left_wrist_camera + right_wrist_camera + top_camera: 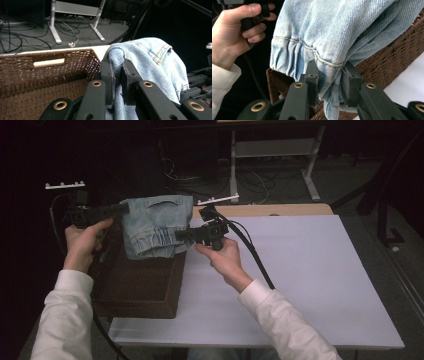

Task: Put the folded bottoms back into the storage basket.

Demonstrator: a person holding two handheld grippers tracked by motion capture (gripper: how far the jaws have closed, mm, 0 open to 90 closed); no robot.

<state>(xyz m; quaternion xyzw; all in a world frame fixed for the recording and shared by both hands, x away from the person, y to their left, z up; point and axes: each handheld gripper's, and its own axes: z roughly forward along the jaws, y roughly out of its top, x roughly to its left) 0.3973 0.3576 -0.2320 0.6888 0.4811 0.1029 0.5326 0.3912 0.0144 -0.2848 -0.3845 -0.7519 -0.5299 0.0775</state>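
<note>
Over a white table, pale denim drapes above a woven basket.

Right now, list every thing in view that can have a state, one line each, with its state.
Jeans: folded, held up over the basket, gripped at both sides.
Basket: open on top, on the table's left edge, bottom bare where it shows.
Left tongs: shut on the jeans.
Right tongs: shut on the jeans' gathered hem.
Table: white top, bare beside the basket.
</note>
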